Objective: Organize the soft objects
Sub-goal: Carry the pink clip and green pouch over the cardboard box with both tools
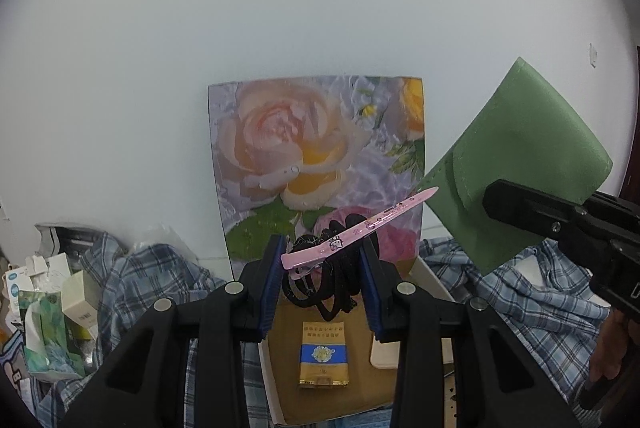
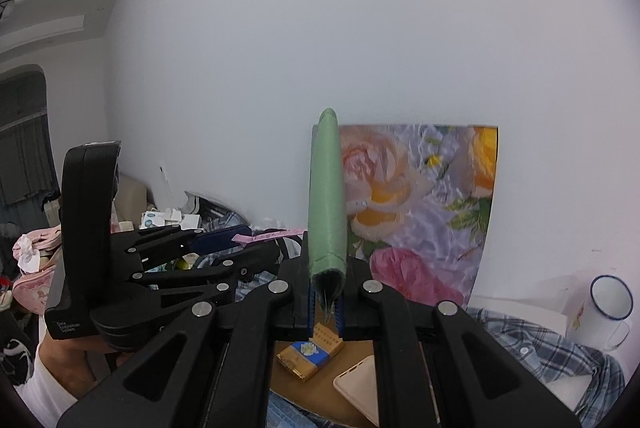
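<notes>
left wrist: left tool [image 1: 322, 282] clamps black hair ties [image 1: 324, 280]; right tool [image 2: 325, 302] pinches green pouch [image 2: 326, 195].

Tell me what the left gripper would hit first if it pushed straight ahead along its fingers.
Most likely the floral board leaning on the wall, dead ahead of the left gripper and its black hair ties with pink clip; depth is unclear.

You get soft, even daylight, faint shadows, no glare; fisheye bending and dark vignette ring both views' edges.

Right claw [image 2: 325, 302] clamps green pouch [image 2: 326, 195] upright above cardboard box [image 2: 316, 388]; left claw [image 2: 256, 248] beside
</notes>
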A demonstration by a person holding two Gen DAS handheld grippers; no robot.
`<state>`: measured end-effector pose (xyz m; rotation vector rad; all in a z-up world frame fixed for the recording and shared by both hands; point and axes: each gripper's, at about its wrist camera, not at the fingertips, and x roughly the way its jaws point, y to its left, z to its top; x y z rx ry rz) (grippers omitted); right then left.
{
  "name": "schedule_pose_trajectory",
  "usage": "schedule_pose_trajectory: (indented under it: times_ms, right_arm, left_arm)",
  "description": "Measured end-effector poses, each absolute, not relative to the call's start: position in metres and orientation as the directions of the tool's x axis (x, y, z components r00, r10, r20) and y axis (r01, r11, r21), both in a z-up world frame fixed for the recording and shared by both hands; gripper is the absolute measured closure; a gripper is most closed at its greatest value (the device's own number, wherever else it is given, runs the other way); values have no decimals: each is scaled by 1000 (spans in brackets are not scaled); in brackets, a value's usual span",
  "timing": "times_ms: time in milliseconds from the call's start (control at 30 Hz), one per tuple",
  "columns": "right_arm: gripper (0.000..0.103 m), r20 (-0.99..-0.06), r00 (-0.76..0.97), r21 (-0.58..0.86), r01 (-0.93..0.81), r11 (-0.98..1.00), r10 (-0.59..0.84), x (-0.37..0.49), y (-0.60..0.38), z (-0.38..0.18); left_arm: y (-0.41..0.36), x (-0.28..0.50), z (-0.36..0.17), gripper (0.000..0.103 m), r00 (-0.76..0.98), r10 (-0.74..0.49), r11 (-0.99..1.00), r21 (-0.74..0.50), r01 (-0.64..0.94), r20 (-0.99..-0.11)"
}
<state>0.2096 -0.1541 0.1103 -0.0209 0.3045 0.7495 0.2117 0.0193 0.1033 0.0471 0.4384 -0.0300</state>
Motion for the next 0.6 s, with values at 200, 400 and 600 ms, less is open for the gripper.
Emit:
schedule_pose_trajectory:
  times_ms: [200, 400, 600]
  right_arm:
    - [96, -328, 672, 104, -673, 733, 664, 225, -149, 94]
    - [96, -383, 650, 132, -665, 735, 657, 241, -144, 75]
    - [96, -426, 631, 155, -655, 740, 648, 253, -142, 61]
  left_arm:
    - [21, 226, 85, 65, 886, -15, 999, 36, 35, -463]
    - [20, 242, 59, 65, 858, 3, 999, 44, 22, -514]
    - [19, 252, 39, 65, 834, 11, 999, 48, 18, -551]
